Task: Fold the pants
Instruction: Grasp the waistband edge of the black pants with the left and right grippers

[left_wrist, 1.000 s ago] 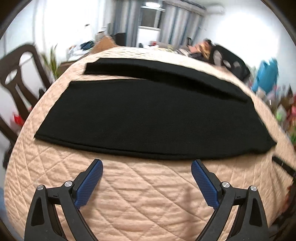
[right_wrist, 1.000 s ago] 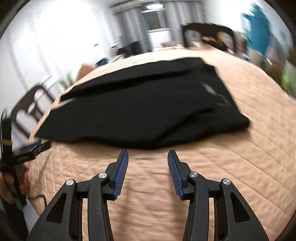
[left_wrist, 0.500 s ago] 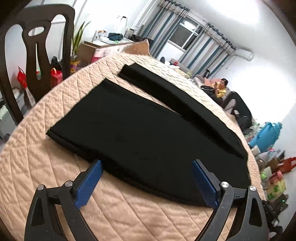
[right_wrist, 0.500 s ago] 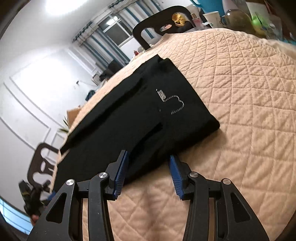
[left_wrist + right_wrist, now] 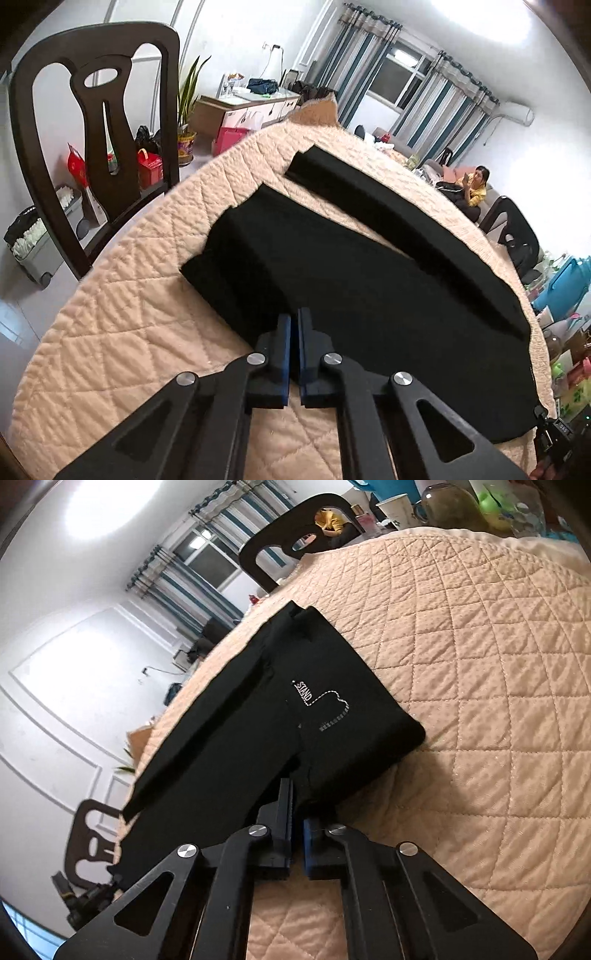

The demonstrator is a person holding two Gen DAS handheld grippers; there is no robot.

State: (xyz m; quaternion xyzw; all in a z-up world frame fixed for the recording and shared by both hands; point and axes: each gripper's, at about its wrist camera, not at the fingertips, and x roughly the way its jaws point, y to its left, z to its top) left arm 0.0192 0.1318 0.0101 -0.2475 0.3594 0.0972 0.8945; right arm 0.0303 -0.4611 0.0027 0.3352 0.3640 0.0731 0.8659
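Black pants (image 5: 369, 288) lie flat on the peach quilted cover (image 5: 129, 332), with the two legs spread apart. My left gripper (image 5: 294, 325) is at the near edge of the closer leg. Its jaws are closing, and the blue pads pinch the fabric. In the right wrist view the waist end of the pants (image 5: 258, 731) shows a white stitched logo (image 5: 321, 705). My right gripper (image 5: 297, 797) is closing on the near edge below that logo, with cloth caught between its pads.
A dark wooden chair (image 5: 96, 147) stands at the table's left end and another chair (image 5: 280, 554) at the far side. Cups and bottles (image 5: 443, 506) crowd the far right corner. A person (image 5: 472, 184) sits on a sofa in the background. Bare quilt (image 5: 480, 701) lies right of the pants.
Both grippers moved forward to the pants' near edge, rolled, and went from wide open to closed on the fabric.
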